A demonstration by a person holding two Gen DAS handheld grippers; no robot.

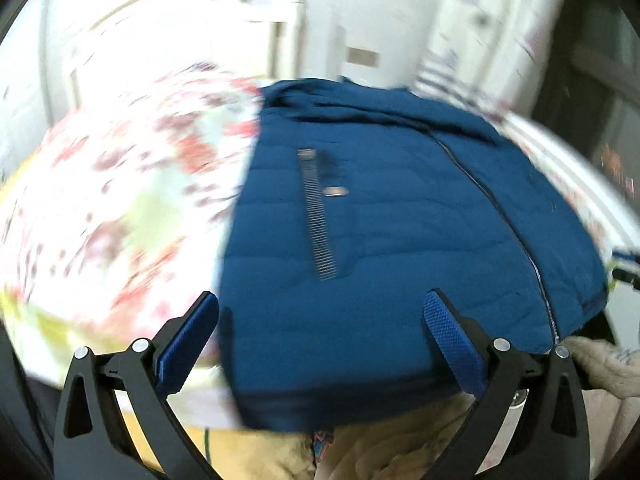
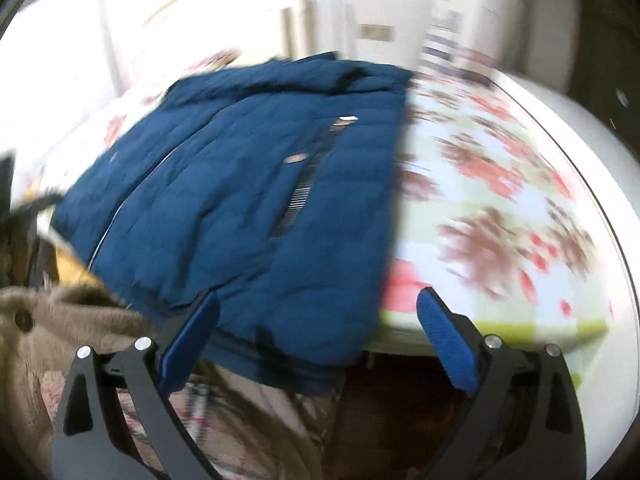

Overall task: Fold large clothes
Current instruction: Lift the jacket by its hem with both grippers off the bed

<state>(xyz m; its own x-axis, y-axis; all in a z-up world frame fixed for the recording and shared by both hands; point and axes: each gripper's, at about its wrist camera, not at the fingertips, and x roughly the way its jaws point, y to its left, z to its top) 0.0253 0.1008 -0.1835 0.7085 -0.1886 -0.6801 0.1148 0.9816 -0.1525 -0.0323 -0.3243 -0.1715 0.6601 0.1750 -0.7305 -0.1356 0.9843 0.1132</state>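
A dark blue padded jacket (image 1: pixel 392 232) lies flat on a table with a floral cloth (image 1: pixel 120 200), its hem hanging over the near edge. A front zipper and a pocket zipper show on it. My left gripper (image 1: pixel 320 344) is open above the hem, empty. The jacket also shows in the right wrist view (image 2: pixel 248 200). My right gripper (image 2: pixel 318 340) is open over the hem's right corner and the table edge, empty. Both views are blurred.
The floral cloth (image 2: pixel 500 208) covers the table to the right of the jacket. A beige fleece garment (image 2: pixel 52 320) lies at the near left, also seen in the left wrist view (image 1: pixel 600 364). A white wall and door (image 1: pixel 328 20) stand behind.
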